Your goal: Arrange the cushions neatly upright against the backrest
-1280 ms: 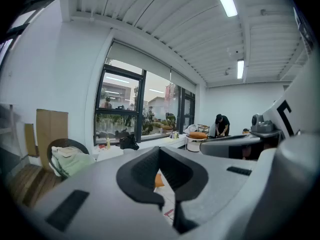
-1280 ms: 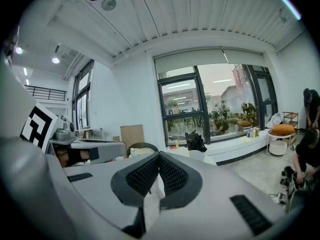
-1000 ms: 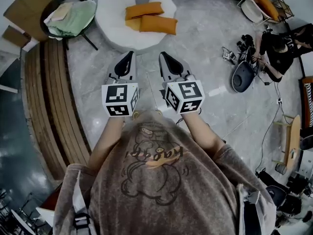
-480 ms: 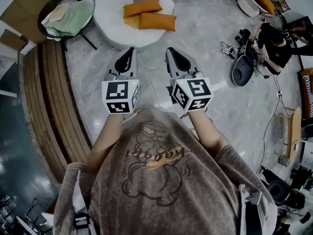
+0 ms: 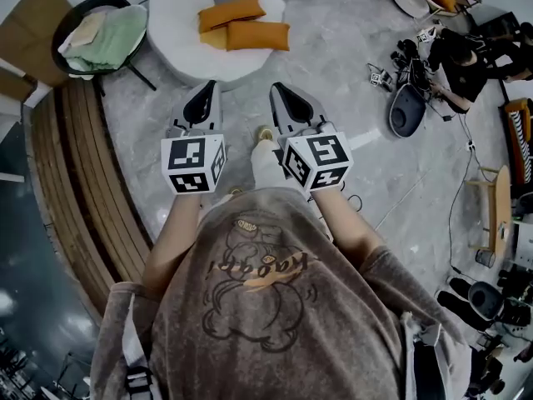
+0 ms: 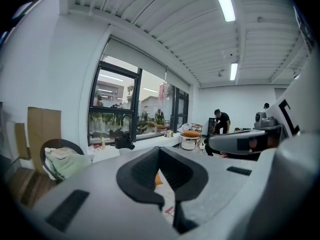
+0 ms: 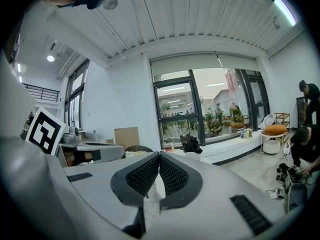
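Note:
Three orange cushions lie flat on a round white seat (image 5: 179, 23) at the top of the head view: one behind (image 5: 231, 12), one in front (image 5: 258, 35), and a third (image 5: 212, 37) partly under them. My left gripper (image 5: 206, 90) and right gripper (image 5: 279, 92) hover side by side over the grey floor, short of the seat and pointing at it. Both are shut and hold nothing. In the left gripper view the jaws (image 6: 160, 149) meet, with a sliver of orange cushion (image 6: 157, 179) behind them. The right gripper's jaws (image 7: 159, 156) also meet at the tip.
A black round chair with green cloth (image 5: 104, 32) stands left of the seat. A curved wooden slatted platform (image 5: 75, 165) runs down the left. At the upper right a person (image 5: 458, 52) crouches among gear and cables. A wooden stool (image 5: 495, 215) stands at the right.
A foot has come forward into view between the two grippers. Both grippers have drifted slightly left in the view with the body. The jaws stay shut.

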`<act>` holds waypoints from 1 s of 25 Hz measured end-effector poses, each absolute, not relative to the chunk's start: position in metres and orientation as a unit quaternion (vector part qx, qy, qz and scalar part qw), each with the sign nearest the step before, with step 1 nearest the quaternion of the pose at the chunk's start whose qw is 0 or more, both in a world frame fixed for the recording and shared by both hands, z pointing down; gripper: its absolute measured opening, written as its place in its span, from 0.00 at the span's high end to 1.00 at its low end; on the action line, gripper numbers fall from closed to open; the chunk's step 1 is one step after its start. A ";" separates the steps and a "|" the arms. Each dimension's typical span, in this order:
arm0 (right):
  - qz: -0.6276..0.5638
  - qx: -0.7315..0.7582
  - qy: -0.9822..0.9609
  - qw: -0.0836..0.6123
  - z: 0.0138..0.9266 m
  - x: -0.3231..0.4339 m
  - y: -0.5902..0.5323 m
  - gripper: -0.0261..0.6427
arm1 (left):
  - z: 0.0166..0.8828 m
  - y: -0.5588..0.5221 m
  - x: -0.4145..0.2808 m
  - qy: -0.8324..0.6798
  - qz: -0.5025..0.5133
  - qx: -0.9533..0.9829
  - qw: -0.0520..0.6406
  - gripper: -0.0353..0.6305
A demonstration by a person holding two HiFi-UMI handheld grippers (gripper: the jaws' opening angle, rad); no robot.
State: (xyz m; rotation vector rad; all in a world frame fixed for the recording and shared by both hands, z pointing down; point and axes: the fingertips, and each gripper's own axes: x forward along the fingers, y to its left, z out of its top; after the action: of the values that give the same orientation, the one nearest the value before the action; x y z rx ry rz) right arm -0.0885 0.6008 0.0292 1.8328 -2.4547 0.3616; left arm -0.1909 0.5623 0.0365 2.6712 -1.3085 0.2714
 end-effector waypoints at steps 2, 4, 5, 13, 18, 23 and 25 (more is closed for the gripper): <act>0.118 0.595 -0.794 0.029 0.032 -0.086 0.596 0.93 | 0.039 0.557 -0.189 -0.436 0.092 0.892 0.077 0.94; 0.118 0.596 -0.793 0.028 0.034 -0.084 0.590 0.93 | 0.041 0.551 -0.185 -0.434 0.093 0.893 0.077 0.94; 0.119 0.598 -0.792 0.027 0.035 -0.082 0.588 0.93 | 0.042 0.548 -0.183 -0.433 0.094 0.893 0.077 0.94; 0.125 0.604 -0.787 0.025 0.040 -0.066 0.559 0.93 | 0.051 0.520 -0.171 -0.424 0.105 0.896 0.080 0.94; 0.127 0.604 -0.786 0.027 0.042 -0.061 0.533 0.93 | 0.053 0.495 -0.167 -0.424 0.107 0.895 0.084 0.94; 0.128 0.601 -0.789 0.028 0.041 -0.052 0.503 0.93 | 0.054 0.468 -0.157 -0.424 0.111 0.895 0.084 0.94; 0.128 0.600 -0.789 0.027 0.039 -0.046 0.490 0.93 | 0.054 0.456 -0.152 -0.425 0.113 0.894 0.085 0.94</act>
State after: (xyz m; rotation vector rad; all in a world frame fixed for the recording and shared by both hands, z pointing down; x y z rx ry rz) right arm -0.0464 0.4904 0.0394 1.8520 -2.4380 0.3959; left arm -0.1520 0.4560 0.0536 2.6670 -1.2677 0.3374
